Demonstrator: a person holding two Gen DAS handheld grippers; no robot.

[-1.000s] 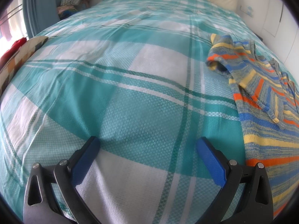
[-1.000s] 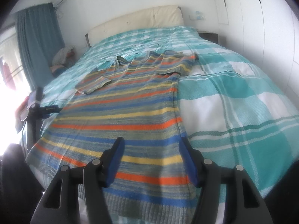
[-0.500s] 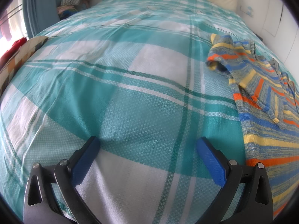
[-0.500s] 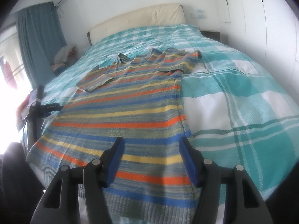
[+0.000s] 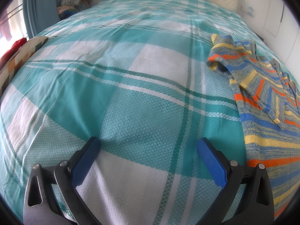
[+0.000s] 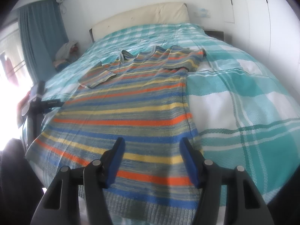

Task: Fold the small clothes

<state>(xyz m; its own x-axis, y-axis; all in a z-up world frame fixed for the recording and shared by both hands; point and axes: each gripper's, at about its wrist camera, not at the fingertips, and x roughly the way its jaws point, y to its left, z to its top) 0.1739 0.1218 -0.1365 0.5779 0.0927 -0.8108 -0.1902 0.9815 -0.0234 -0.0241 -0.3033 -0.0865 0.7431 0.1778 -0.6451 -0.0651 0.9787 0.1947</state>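
Observation:
A striped knit sweater (image 6: 129,105) in orange, yellow, blue and grey lies flat on the bed, hem toward me, both short sleeves folded inward near the collar. My right gripper (image 6: 151,142) hovers open above the hem end, nothing between its blue pads. In the left wrist view the sweater (image 5: 266,112) runs along the right edge. My left gripper (image 5: 148,142) stands wide open over bare bedspread to the left of the sweater, holding nothing.
The bed wears a teal and white plaid cover (image 5: 131,86). A cream headboard (image 6: 142,16) and white wall stand behind. A pile of clothes (image 6: 65,50) sits at the far left by a teal curtain (image 6: 41,31). A patterned cushion (image 5: 18,56) lies at the bed's left edge.
The right wrist view has shifted slightly, with the sweater a little lower and closer. The left gripper and its view are unchanged.

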